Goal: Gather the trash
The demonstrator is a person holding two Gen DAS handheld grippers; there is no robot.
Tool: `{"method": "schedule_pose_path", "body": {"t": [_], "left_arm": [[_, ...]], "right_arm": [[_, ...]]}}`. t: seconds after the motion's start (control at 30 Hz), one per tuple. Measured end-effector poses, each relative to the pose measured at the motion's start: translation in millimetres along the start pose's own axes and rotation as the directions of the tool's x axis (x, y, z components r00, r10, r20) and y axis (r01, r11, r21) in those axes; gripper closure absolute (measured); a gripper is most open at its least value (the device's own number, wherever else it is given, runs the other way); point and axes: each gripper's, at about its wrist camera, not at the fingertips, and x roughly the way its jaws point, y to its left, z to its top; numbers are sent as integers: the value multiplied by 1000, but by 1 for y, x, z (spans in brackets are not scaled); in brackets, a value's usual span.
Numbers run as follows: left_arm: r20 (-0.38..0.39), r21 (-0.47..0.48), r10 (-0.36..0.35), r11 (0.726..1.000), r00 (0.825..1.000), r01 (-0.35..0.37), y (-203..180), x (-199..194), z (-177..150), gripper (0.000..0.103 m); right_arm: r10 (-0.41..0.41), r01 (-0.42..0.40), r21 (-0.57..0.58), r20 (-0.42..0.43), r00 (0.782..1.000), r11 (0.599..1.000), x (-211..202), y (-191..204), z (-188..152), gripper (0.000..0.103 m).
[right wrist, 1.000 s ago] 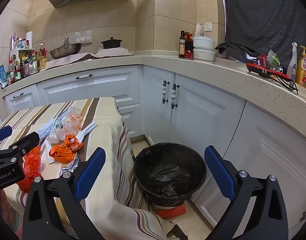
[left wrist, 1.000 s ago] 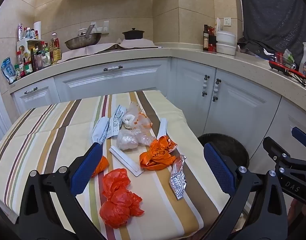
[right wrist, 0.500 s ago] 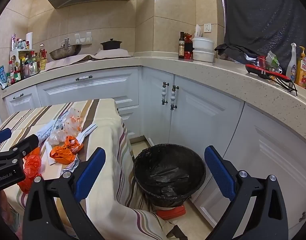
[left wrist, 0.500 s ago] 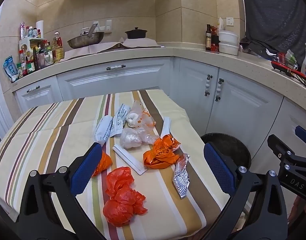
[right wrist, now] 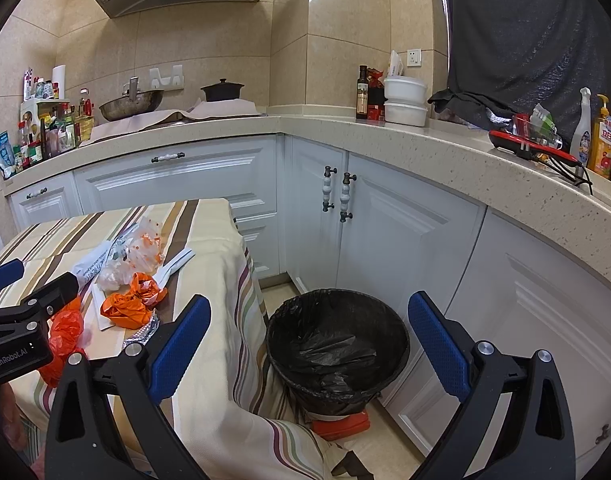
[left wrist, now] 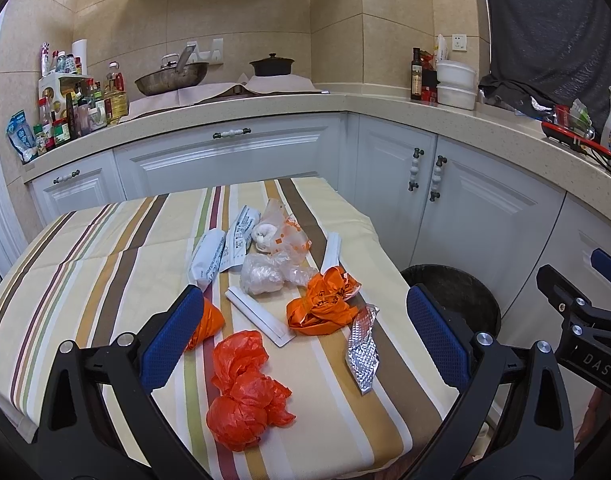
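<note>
My left claw [left wrist: 301, 334] hangs spread wide over the near end of the table [left wrist: 85, 256], nothing between its blue pads [left wrist: 171, 336]. Just below it lies a red bag [left wrist: 245, 392]; past that, an orange bag [left wrist: 323, 304], a foil strip [left wrist: 363, 346], a white strip [left wrist: 259, 316] and a clear bag [left wrist: 265, 272], all loose on the striped cloth. My right claw [right wrist: 305, 346] is spread too, empty, above the black-lined bin [right wrist: 337, 344] that stands on the floor just beside the table, by the white cabinets [right wrist: 385, 232].
</note>
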Motion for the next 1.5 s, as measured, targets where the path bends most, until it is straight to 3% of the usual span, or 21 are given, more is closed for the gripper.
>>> {"method": "schedule_pose_path", "body": {"t": [1.5], "left_arm": [[-4, -1, 0, 1000, 1000, 0, 0, 0, 2, 4]], "right_arm": [[-2, 2, -2, 3, 1000, 1000, -2, -1, 3, 7]]}}
